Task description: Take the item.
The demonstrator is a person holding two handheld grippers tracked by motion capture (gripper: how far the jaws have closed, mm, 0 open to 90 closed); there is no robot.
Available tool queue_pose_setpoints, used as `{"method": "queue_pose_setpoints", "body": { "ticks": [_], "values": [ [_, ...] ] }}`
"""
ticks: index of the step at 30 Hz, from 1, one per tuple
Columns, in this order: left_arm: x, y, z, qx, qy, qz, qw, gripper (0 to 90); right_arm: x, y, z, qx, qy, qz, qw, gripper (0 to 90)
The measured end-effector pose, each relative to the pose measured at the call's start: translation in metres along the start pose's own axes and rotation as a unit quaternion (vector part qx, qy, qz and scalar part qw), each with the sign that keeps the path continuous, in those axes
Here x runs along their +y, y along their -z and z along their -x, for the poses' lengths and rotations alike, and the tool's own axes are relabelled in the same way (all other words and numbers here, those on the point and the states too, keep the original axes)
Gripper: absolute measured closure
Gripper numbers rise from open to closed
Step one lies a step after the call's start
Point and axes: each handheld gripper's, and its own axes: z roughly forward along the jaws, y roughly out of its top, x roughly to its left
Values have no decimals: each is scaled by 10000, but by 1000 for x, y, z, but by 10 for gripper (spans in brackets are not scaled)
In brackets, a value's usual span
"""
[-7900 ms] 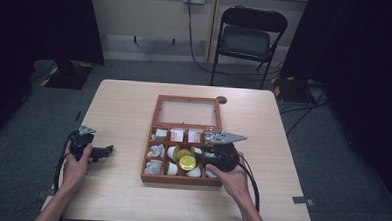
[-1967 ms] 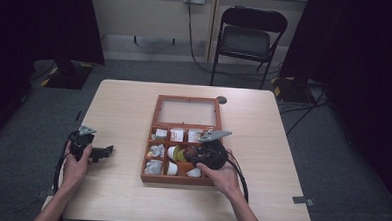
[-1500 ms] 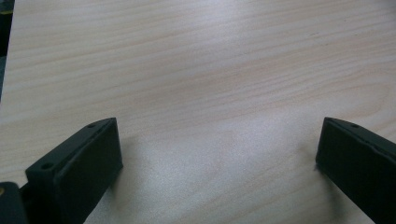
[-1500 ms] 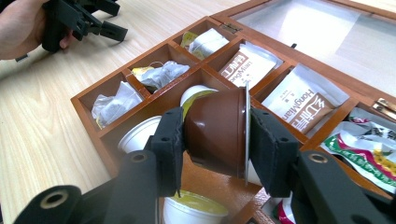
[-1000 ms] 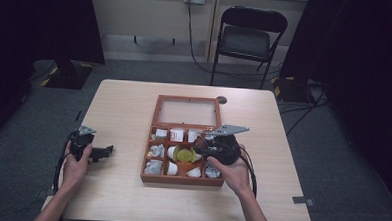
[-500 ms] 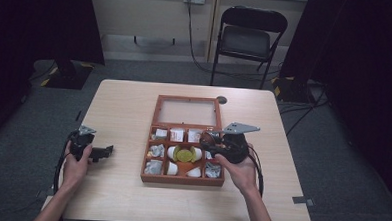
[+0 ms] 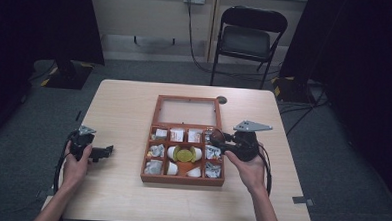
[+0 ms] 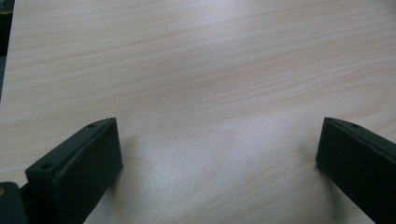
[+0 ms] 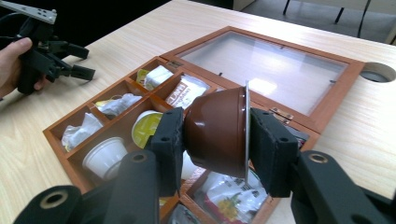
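High view: I am holding the right hand-held gripper [image 7: 217, 139] at the right edge of the wooden compartment box [image 7: 153, 133], which is lying open in the middle of the worktop [image 7: 124, 107], its glazed lid [image 7: 188, 111] folded flat on the far side. A yellow-lidded capsule [image 7: 185, 154] is sitting in the centre row. The left hand-held gripper [image 7: 107, 149] is resting well apart, near the left edge.

Left gripper view: its jaws are standing spread, with bare worktop between them.

Right gripper view: the jaws are pinching a brown coffee capsule [image 9: 219, 133] by its base and foil rim, held above the box's near right compartments. This view is settling what the high view is leaving too small to read.

I am judging the pick-up done; carrying the capsule off and setting it down is what remains.
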Motion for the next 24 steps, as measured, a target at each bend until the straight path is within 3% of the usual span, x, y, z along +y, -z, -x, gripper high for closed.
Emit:
{"method": "queue_pose_setpoints", "body": {
  "ticks": [24],
  "values": [
    [0, 0, 0, 0, -3, -3, 10000, 0, -11, 18, 45, -554, -366, -3, 9978, 569]
  ]
}}
